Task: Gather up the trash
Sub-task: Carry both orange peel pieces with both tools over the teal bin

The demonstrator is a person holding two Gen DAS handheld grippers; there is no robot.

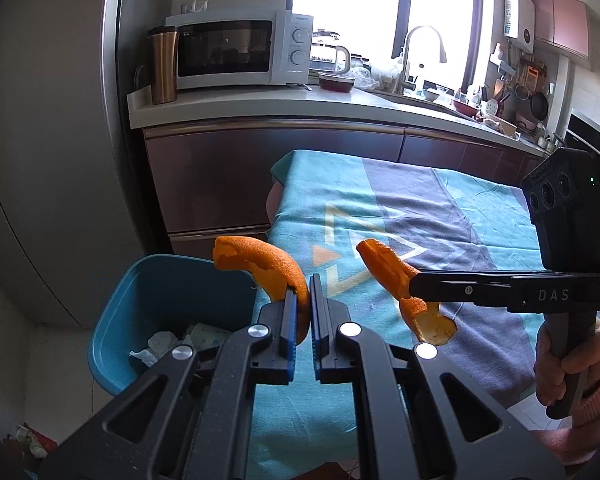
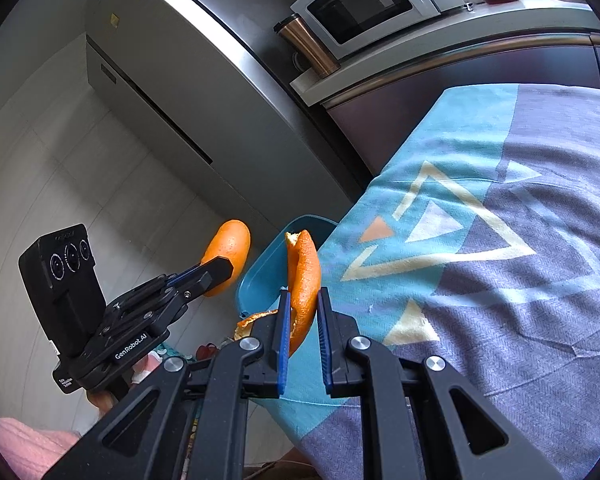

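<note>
Both grippers, left (image 1: 310, 300) and right (image 2: 304, 312), pinch peels by thin edges; released here, the right peel (image 2: 302, 276), seemingly short of the bin (image 1: 160, 292), may drop outside.

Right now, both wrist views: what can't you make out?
- Bin contents: left view, the left gripper covers most; only crumpled paper shows.
- Bin in right view: a rim sliver, the rest behind the right gripper and its orange peel.
- Counter clutter by the sink: too small.

Sunlit kitchen — steel fridge (image 1: 52, 152), microwave (image 1: 236, 54), bright window (image 1: 380, 12).
</note>
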